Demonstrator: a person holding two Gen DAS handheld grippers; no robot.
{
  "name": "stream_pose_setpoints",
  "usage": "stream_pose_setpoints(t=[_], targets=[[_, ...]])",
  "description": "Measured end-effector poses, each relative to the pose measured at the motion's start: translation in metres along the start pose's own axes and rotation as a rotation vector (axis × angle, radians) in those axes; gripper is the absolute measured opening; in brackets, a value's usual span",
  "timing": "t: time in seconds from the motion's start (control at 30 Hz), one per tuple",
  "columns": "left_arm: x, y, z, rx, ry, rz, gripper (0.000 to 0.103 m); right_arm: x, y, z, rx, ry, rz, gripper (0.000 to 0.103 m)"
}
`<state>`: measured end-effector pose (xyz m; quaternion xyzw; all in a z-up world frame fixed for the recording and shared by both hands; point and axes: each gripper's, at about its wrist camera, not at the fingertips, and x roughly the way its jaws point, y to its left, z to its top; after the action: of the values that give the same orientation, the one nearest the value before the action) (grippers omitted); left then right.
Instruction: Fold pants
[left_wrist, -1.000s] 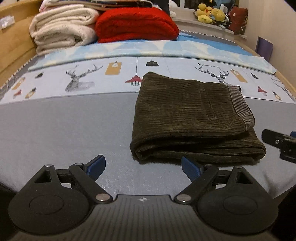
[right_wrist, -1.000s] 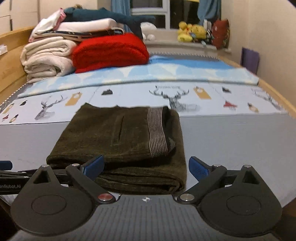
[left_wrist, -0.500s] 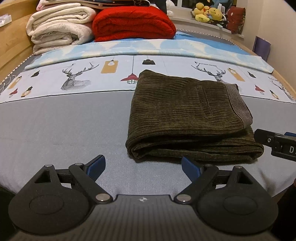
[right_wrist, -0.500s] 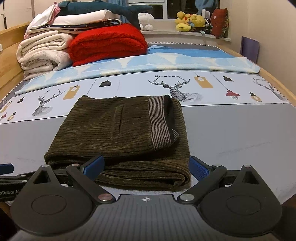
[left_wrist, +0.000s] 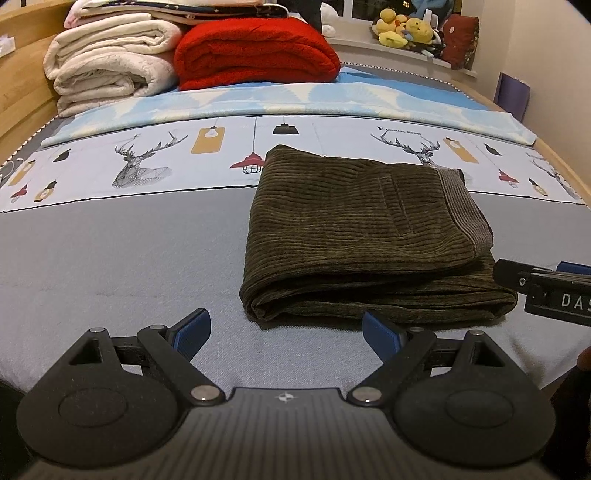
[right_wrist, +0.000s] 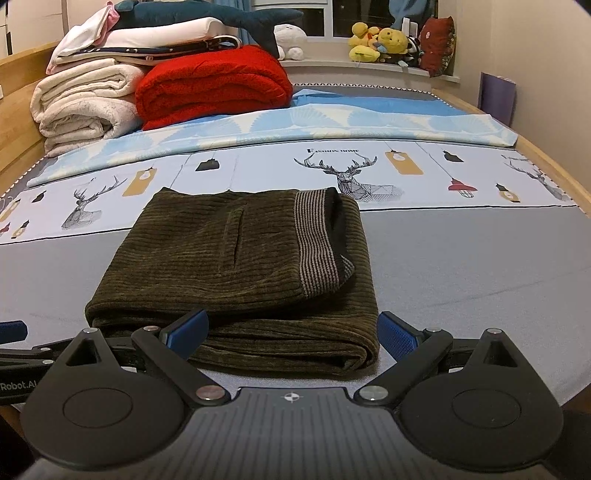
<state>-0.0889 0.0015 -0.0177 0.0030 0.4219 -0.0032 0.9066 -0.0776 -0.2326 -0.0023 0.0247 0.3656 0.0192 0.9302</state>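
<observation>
The pants lie on the bed as a squat, layered packet, striped waistband turned up on top, so the folding looks finished and the step in hand is the letting-go and backing-off. From the left wrist view the packet sits at about 1 o'clock, just beyond the left claw; from the right wrist view it fills 11 to 12 o'clock, its near edge right in front of the right claw. Both claws are spread wide with nothing between their blue pads, and neither touches the cloth as far as I can see. The right claw also shows in the left view at 3 o'clock, just beside the packet's right end.

If anything is left, I would judge it a tidy-up: the lower layers stick out past the top one on the right, and squaring them would call for a light pinch on that edge and a short push inward.

Against a second ago, both claws have drawn back and risen a little: the packet sits further off and more of the blanket stack at 11 o'clock shows. The pants themselves have not shifted, and the claws stayed spread throughout.
</observation>
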Motion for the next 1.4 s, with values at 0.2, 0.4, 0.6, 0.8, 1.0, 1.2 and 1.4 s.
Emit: stream_pose_setpoints(t=[0.2, 0.4, 0.6, 0.8, 1.0, 1.2, 1.4], targets=[[-0.0002, 0.0008, 0.0003, 0.001, -0.005, -0.005, 0.093, 0.0003, 0.0007, 0.0002, -0.002, 0.001, -0.001, 0.098], [-0.0003, 0.0003, 0.0001, 0.006, -0.007, -0.007, 0.093, 0.0002, 0.0006, 0.0002, -0.002, 0.001, -0.001, 0.098], [-0.0002, 0.0001, 0.0003, 0.006, -0.007, -0.008, 0.093, 0.0002, 0.0006, 0.0002, -0.002, 0.001, -0.001, 0.098], [-0.0003, -0.0006, 0.0002, 0.007, -0.007, -0.008, 0.093, 0.0002, 0.0003, 0.0002, -0.003, 0.001, 0.000, 0.098], [0.0000, 0.0009, 0.0002, 0.011, -0.008, -0.013, 0.093, 0.0013, 0.0006, -0.0006, -0.005, 0.003, -0.005, 0.098], [0.0003, 0.0017, -0.0003, 0.015, -0.006, -0.016, 0.093, 0.0023, 0.0013, -0.0015, -0.009, 0.005, -0.007, 0.098], [0.0005, 0.0012, -0.0002, 0.014, -0.006, -0.016, 0.093, 0.0036, 0.0022, -0.0021, -0.012, 0.010, -0.010, 0.098]])
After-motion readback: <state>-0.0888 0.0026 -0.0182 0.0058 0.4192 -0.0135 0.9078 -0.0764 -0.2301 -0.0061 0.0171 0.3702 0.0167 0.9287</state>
